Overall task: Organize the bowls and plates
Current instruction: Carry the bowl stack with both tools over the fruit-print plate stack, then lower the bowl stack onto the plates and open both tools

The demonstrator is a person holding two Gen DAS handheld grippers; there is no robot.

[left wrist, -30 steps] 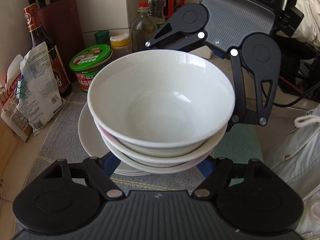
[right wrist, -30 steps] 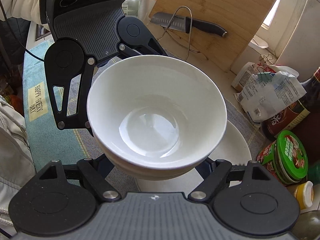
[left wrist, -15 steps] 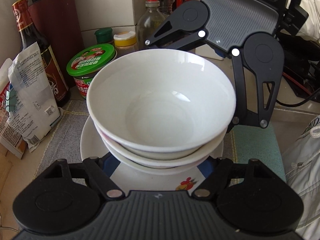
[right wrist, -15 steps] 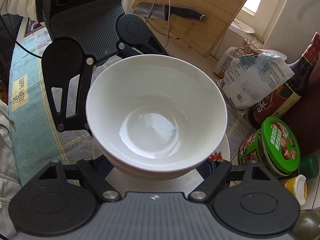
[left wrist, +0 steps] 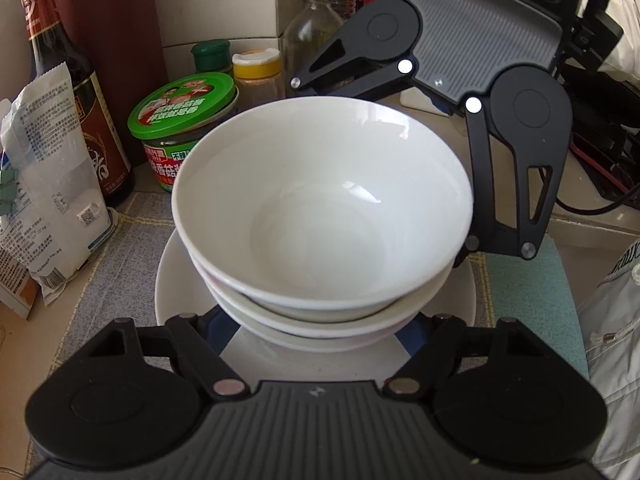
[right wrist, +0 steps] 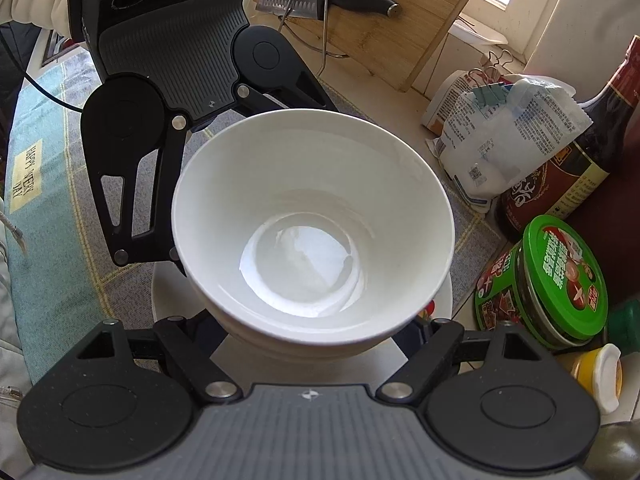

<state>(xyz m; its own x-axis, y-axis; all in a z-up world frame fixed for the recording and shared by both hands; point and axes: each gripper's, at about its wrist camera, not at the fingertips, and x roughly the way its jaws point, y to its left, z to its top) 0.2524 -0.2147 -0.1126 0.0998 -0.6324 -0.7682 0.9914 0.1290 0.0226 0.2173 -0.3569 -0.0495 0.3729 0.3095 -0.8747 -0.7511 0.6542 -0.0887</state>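
We hold the stack of white bowls (left wrist: 324,216) center frame from both sides. Left gripper (left wrist: 316,328) and right gripper (right wrist: 312,332) are both spread wide, fingers hidden under the stack, so we cannot tell actual contact. Stack sits over a white plate (left wrist: 172,280); green-lidded jar (left wrist: 182,106) upper left.

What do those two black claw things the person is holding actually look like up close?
Each claw is matte black plastic with a grey ribbed panel in the middle, flanked by two round black discs. Thin black linkage bars with silver rivets run forward to fingers with blue pads. The right claw shows two white dots and a black cable trailing behind. The left claw has three round openings on its body. Pale sleeves show behind both.
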